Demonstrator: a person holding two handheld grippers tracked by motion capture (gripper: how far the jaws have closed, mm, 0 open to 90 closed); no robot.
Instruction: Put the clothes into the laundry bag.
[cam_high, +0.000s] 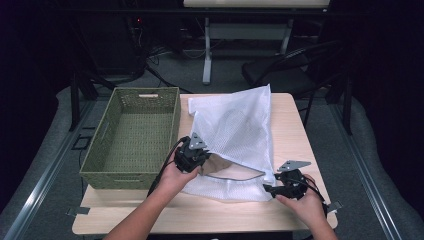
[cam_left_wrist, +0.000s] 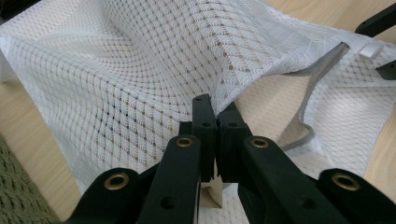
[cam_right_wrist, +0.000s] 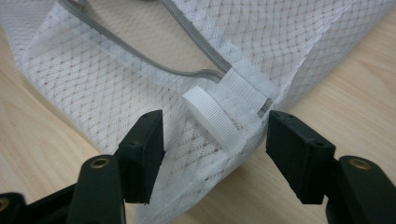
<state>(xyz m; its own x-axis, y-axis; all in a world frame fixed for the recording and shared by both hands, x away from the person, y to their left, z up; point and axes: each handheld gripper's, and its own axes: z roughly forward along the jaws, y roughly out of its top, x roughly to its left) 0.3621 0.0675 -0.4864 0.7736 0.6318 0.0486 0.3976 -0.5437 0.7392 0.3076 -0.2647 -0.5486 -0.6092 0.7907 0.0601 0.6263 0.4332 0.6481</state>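
Observation:
A white mesh laundry bag (cam_high: 235, 135) lies on the wooden table (cam_high: 295, 140), its grey zipper (cam_high: 235, 176) undone so the mouth gapes toward me. My left gripper (cam_high: 196, 156) is shut on the upper mesh layer (cam_left_wrist: 154, 79) at the mouth's left side and holds it raised. My right gripper (cam_high: 272, 190) is open at the bag's near right corner. In the right gripper view its jaws straddle that corner, with a white ribbed loop tab (cam_right_wrist: 212, 119) between them, untouched. The zipper end (cam_right_wrist: 205, 56) lies just beyond.
An empty green woven basket (cam_high: 132, 135) stands on the table's left side, close to the bag and my left hand. Bare tabletop shows along the near edge and to the right of the bag. A dark chair (cam_high: 295, 70) and a desk frame stand behind the table.

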